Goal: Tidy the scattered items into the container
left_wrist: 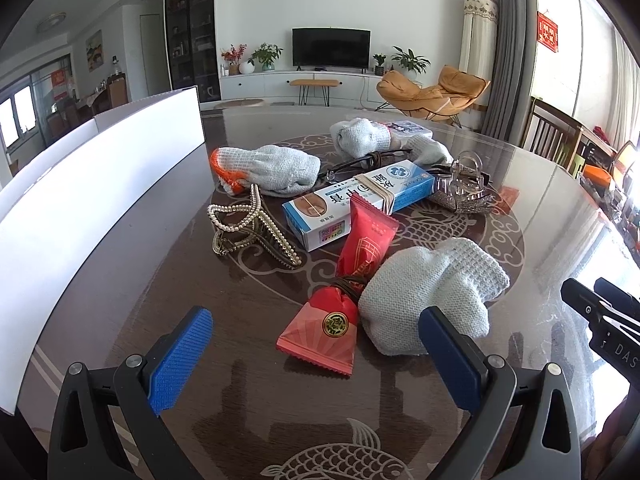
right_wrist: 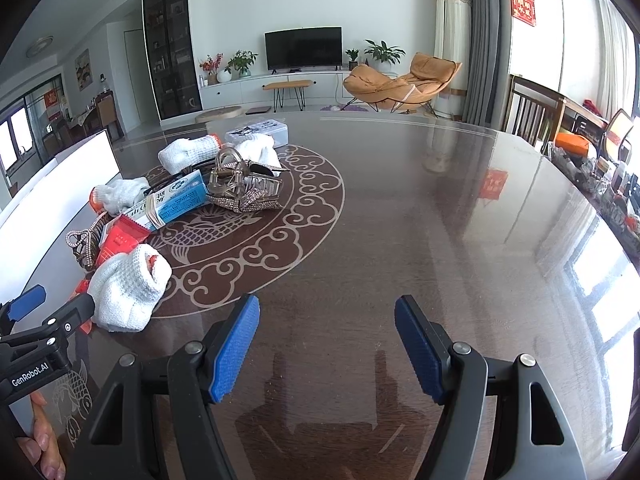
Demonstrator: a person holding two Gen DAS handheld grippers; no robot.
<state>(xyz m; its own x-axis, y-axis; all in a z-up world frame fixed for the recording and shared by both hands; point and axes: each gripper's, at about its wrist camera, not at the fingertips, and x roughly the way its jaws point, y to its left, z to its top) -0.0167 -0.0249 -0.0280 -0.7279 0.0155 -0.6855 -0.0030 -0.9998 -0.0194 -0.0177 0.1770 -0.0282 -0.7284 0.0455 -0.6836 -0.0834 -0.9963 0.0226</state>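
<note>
Left gripper (left_wrist: 316, 360): jaws spread wide and empty, hovering low over the dark glossy patterned worktop (right_wrist: 400, 220), aimed at the nearest clutter.
Right gripper (right_wrist: 326, 354): jaws spread too, holding nothing, over bare worktop well apart from the pile.
Nearest items: a red foil snack packet cinched with a dark band (left_wrist: 344, 296) lay just ahead of the left gripper, touching a balled pale knitted glove (left_wrist: 432, 296) on its right.
Farther items: a pearl-studded gold hair claw (left_wrist: 248, 232), a blue-and-white banded cardboard box (left_wrist: 360, 204), an orange-cuffed grey knitted glove (left_wrist: 268, 174) and a clear rhinestone hair claw (left_wrist: 464, 188), lying close together.
Container: the white-walled box (left_wrist: 100, 200) stood at the left edge of the pile; its inside was hidden.
Step, judged: closing on the packet at its cinched waist would likely give the surest hold and spare the glove.
Room: the right half of the worktop was open; the container wall crowded the left, so a lift should clear its rim.
</note>
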